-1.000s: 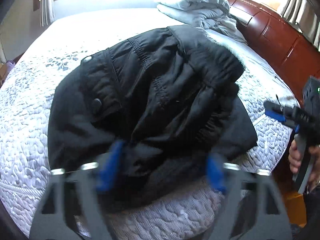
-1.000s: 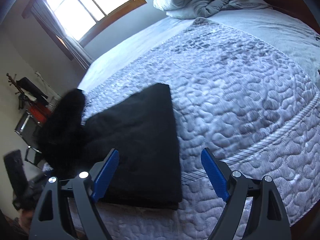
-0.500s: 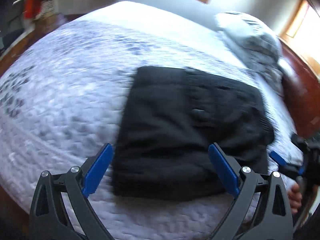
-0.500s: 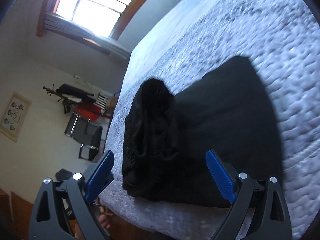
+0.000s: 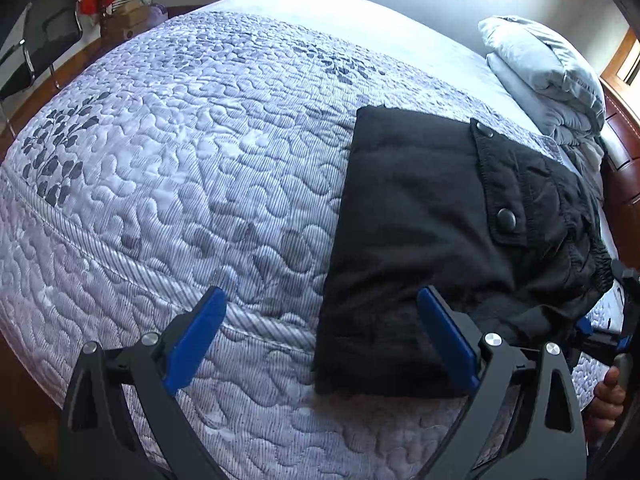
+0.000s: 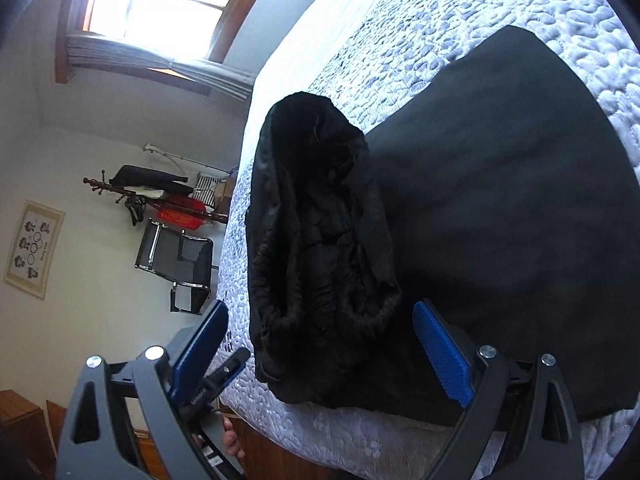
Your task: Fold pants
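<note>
On the quilted bed (image 5: 168, 184), near its front edge: black pants (image 5: 432, 240) folded flat, waistband bunched at one end. Left gripper (image 5: 322, 338) spread wide, holding nothing. Right gripper (image 6: 320, 354) just opened wide, waistband loose between its fingers.

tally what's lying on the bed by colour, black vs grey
black: 1, the folded pants
grey: 1, the bundled duvet at the far end of the bed
total: 2
</note>
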Tool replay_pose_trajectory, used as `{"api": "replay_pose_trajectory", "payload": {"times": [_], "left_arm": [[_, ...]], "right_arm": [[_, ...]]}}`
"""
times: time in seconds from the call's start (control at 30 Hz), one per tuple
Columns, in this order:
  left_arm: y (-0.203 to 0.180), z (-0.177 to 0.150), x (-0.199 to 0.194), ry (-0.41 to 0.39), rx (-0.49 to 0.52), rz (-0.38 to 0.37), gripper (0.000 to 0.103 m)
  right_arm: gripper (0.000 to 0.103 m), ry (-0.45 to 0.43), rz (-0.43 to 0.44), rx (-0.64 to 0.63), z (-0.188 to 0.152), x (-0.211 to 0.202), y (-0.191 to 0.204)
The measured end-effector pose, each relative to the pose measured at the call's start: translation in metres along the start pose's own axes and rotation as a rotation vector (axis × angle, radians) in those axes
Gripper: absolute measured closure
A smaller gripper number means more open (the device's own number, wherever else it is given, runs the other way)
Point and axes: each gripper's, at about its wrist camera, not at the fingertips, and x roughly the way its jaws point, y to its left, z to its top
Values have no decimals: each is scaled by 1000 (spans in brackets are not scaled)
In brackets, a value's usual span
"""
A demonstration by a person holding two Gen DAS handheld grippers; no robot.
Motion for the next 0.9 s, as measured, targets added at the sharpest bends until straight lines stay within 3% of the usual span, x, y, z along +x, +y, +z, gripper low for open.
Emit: {"api": "replay_pose_trajectory", "payload": {"times": [0.5,0.57,0.63,0.73,0.9], "left_arm": [[22,-10,-1,42,-60,-3,6],[25,-11,-1,47,-73,-3,6],[27,-12,0,52,-80,-2,5],[30,-12,0,58,-88,-3,5],[29,-13,-1,69,-98,-2,5]], "right_arm": [[10,2,-5,14,13,42,18],[17,-7,-10,5,14,46,19],[40,-12,-28,6,14,46,18],[59,-22,8,24,14,44,13],[70,-26,42,-26,12,37,24]]}}
